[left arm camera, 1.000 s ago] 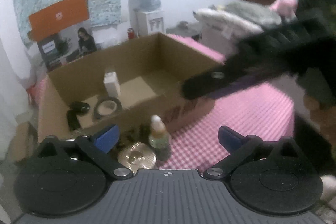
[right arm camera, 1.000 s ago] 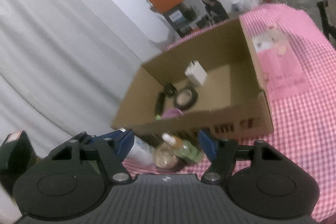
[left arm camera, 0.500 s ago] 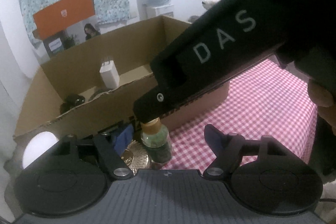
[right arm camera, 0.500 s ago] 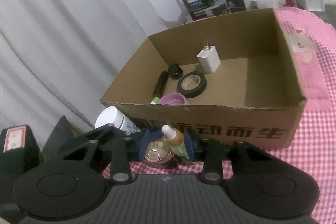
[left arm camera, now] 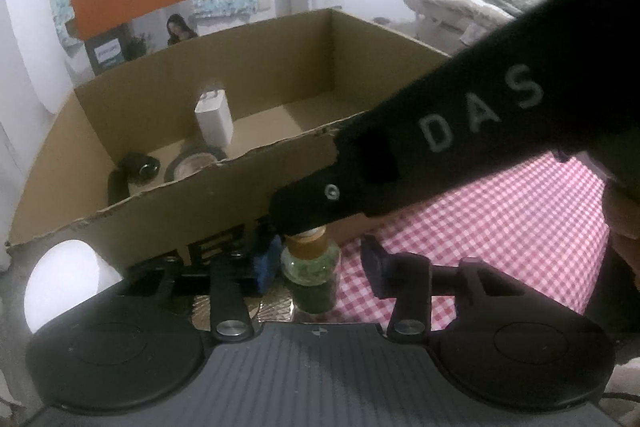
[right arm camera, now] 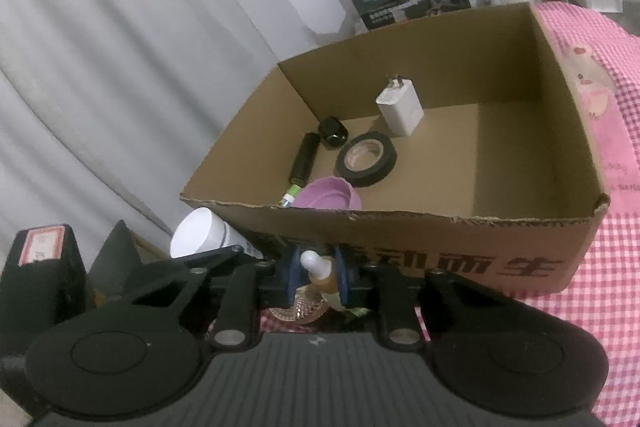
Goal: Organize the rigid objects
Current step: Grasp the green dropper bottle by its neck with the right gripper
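A small dropper bottle [right arm camera: 318, 273] with a white tip and amber neck stands on the pink checked cloth in front of a cardboard box [right arm camera: 440, 227]. My right gripper [right arm camera: 318, 277] is shut on the bottle's neck. In the left wrist view the bottle [left arm camera: 312, 267] has a green glass body and stands between the fingers of my open left gripper [left arm camera: 320, 263]; the right gripper's black body [left arm camera: 420, 155] crosses above it. A gold faceted lid [right arm camera: 298, 307] lies beside the bottle.
The box holds a white charger [right arm camera: 400, 107], black tape roll [right arm camera: 366, 159], black marker [right arm camera: 302, 163], black cap [right arm camera: 332, 133] and pink lid [right arm camera: 328, 193]. A white cup [right arm camera: 200, 233] lies left of the box. A grey curtain [right arm camera: 120, 67] hangs at left.
My right gripper has come down over the dropper bottle and closed its jaws on the neck. My left gripper has moved in close to the bottle, its jaws staying open.
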